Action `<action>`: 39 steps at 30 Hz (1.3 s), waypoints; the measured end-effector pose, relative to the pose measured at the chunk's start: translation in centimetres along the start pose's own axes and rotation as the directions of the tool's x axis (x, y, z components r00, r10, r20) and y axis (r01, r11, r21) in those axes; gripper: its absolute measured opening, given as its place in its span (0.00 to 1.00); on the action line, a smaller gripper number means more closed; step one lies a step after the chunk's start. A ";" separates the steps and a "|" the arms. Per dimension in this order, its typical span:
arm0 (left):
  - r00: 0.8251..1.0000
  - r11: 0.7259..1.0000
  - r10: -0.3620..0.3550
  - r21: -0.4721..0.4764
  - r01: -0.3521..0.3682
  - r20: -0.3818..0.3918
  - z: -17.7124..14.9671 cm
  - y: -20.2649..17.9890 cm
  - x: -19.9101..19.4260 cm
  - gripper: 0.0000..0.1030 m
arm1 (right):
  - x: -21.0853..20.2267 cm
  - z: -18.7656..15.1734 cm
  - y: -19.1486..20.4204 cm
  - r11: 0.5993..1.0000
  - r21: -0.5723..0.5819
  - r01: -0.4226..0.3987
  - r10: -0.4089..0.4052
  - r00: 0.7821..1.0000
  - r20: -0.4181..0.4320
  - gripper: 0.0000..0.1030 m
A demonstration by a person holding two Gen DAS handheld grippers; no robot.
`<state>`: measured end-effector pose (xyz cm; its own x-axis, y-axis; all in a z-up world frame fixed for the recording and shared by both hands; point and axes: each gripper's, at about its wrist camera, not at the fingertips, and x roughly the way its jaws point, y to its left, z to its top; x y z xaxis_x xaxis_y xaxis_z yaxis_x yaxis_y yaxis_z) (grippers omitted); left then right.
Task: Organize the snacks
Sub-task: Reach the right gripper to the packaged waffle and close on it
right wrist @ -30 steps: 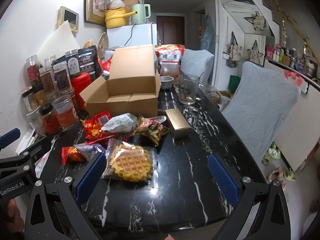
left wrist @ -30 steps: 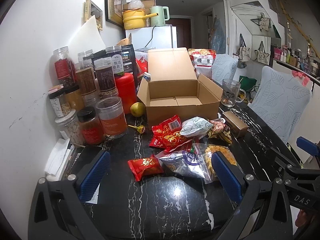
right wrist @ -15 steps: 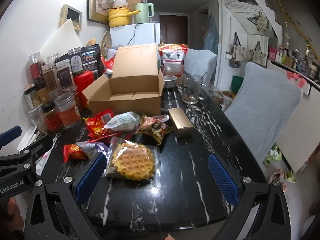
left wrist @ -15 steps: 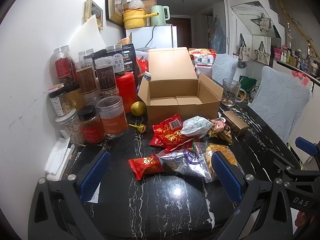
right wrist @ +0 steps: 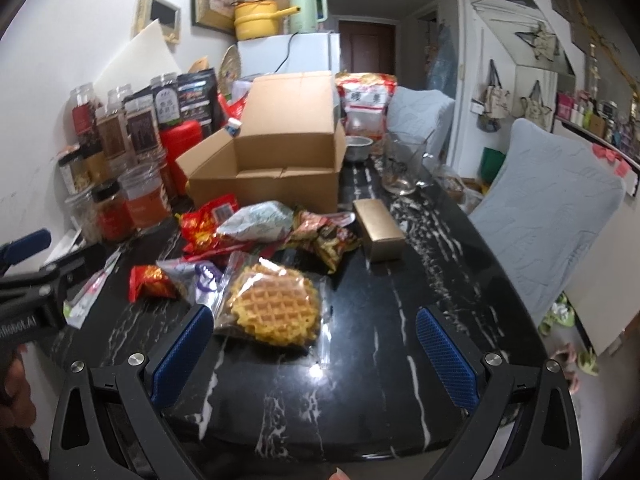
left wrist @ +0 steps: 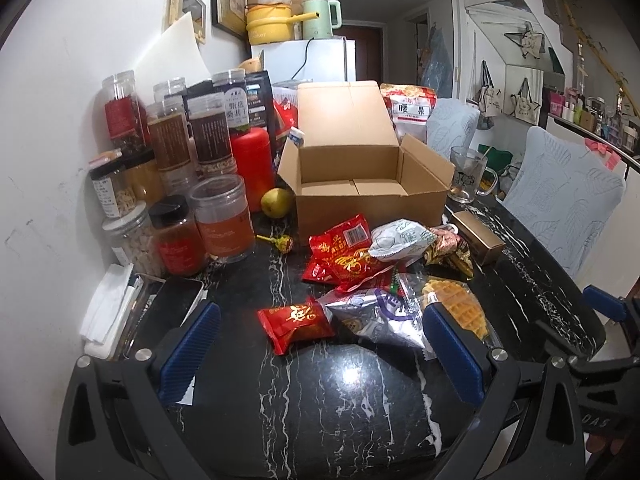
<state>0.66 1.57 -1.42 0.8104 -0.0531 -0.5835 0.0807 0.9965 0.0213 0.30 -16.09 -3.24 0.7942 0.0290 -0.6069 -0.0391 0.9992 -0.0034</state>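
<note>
Left gripper: jaws apart, empty, over table's near edge. Right gripper: jaws apart, empty, over near edge. Small red packet, silver pouch, bagged waffle: nearest row on black marble table. Red, white, dark wrappers heaped behind. Open cardboard box: mid-table, empty. Jars: left edge, by wall.

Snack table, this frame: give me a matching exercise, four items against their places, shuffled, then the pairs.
Items:
1. waffle
2. gold box
3. pear
4. glass mug

Places:
A. right of the cardboard box, by the chair
B. in a clear bag nearest the right gripper
C. between the red canister and the cardboard box
D. right end of the snack pile

Pairs: 1-B, 2-D, 3-C, 4-A
</note>
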 end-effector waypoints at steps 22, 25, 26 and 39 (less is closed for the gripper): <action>0.979 0.992 -0.124 0.009 0.127 -0.163 -2.7 1.0 4.4 1.00 | 7.0 -4.8 3.2 0.988 -0.154 -0.031 0.024 0.999 -0.046 1.00; 0.973 0.990 -0.134 0.013 0.139 -0.189 -2.7 0.7 5.3 1.00 | 8.5 -4.3 3.5 0.984 -0.176 0.003 -0.013 0.998 -0.058 1.00; 0.972 0.990 -0.136 0.015 0.142 -0.193 -2.6 0.7 5.6 1.00 | 9.0 -4.2 3.5 0.983 -0.183 0.017 -0.029 0.997 -0.065 1.00; 0.964 0.982 -0.190 -0.036 0.186 -0.189 0.2 2.0 8.8 1.00 | 12.0 -1.0 3.6 0.959 -0.272 0.079 -0.093 0.995 -0.039 0.93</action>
<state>8.06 3.10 -6.29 0.6559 -0.2280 -0.7196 0.2096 0.9708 -0.1167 9.05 -12.15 -11.35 0.7705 -0.0654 -0.6341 -0.1391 0.9535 -0.2673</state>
